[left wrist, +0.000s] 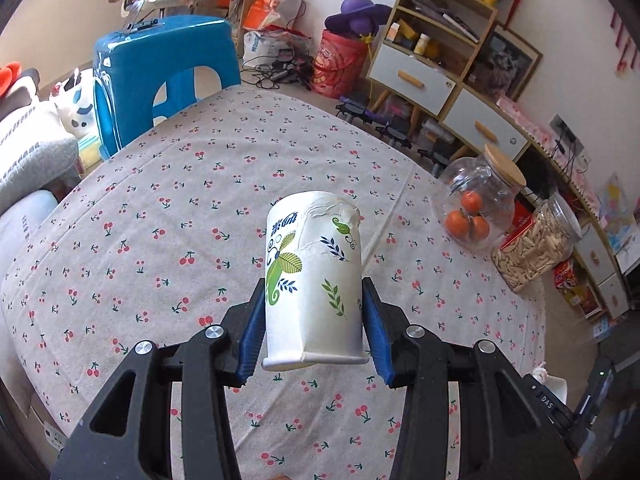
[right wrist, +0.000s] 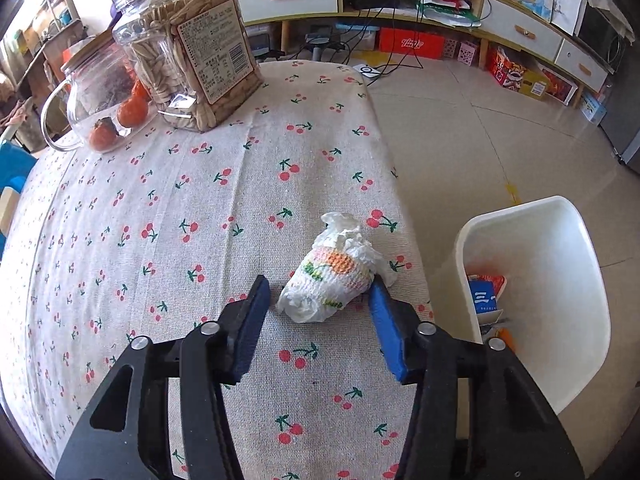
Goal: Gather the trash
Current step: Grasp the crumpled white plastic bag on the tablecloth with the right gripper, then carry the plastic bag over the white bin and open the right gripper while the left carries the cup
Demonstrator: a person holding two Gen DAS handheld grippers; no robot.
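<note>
Trash first: the cup (left wrist: 314,280) is clamped in your left gripper (left wrist: 316,330), both blue pads pressed to its sides, held above the tablecloth (left wrist: 160,200). The tissue wad (right wrist: 334,276) lies on the cloth near the table edge, between your right gripper's (right wrist: 320,312) 2 fingers; the right pad touches it, the left stands just clear. The white bin (right wrist: 560,280) sits on the floor beside the table, some waste inside. 2 jars (right wrist: 192,52) stand at the far side.

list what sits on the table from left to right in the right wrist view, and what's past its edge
glass jar of oranges → jar of seeds → crumpled tissue, lying between the open pads of the right hand-held gripper → past the table edge, the white bin
</note>
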